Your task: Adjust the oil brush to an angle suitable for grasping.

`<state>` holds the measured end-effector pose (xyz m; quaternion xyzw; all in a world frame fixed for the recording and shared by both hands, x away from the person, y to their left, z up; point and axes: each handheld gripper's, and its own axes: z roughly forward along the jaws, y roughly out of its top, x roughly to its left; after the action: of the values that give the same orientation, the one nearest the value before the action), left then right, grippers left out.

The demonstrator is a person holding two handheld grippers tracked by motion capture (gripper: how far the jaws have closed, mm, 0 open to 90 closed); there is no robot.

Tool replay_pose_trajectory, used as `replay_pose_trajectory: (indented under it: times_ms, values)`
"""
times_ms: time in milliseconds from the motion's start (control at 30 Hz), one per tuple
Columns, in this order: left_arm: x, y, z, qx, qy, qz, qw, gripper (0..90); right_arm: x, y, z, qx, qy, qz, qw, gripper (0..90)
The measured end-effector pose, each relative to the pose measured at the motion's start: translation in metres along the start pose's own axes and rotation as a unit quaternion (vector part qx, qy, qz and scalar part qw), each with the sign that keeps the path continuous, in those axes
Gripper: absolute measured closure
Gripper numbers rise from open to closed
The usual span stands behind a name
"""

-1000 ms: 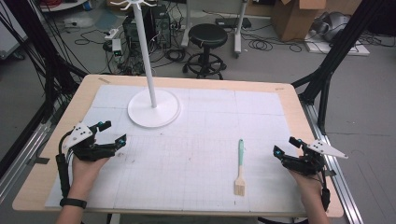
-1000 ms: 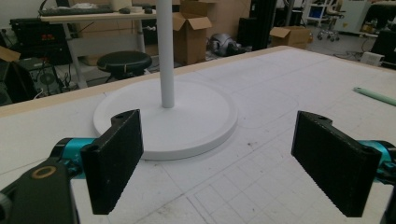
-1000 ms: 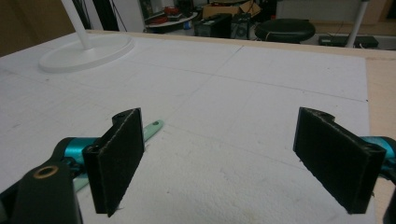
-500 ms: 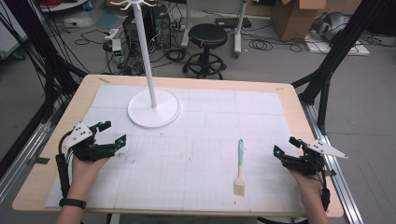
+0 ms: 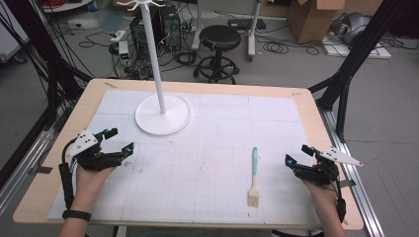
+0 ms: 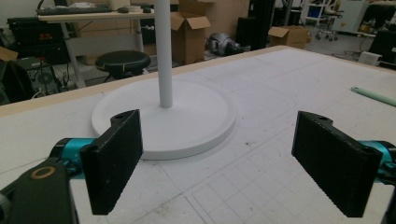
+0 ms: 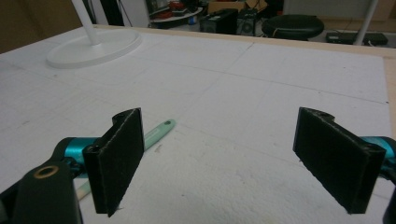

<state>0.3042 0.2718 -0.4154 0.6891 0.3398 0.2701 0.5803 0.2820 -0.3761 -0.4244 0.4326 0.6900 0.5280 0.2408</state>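
Right gripper (image 5: 302, 159) jaws spread wide, holding nothing, unmoved since a second ago; left gripper (image 5: 116, 142) same. Brush (image 5: 254, 177) lies flat on tabletop (image 5: 276, 111) near my right gripper; reach not begun.

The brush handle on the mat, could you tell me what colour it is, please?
Pale mint green, clearest in the high view: brush handle.

The left gripper (image 5: 114, 143) and right gripper (image 5: 299, 155) rest low at opposite table sides, jaws spread wide.
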Motion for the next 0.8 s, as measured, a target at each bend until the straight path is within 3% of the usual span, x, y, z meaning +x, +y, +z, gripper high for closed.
replay_pose_trajectory:
  times_ms: [533, 800]
  values:
    - [0.000, 0.002, -0.002, -0.011, -0.002, -0.005, 0.9999, 17.0, 0.023, 0.001, 0.017, 0.031, 0.031, -0.025, 0.9988, 16.5]
    - [0.001, 0.004, -0.004, -0.020, -0.001, -0.008, 0.9998, 17.2, 0.028, 0.004, 0.030, 0.050, 0.046, -0.040, 0.9969, 23.4]
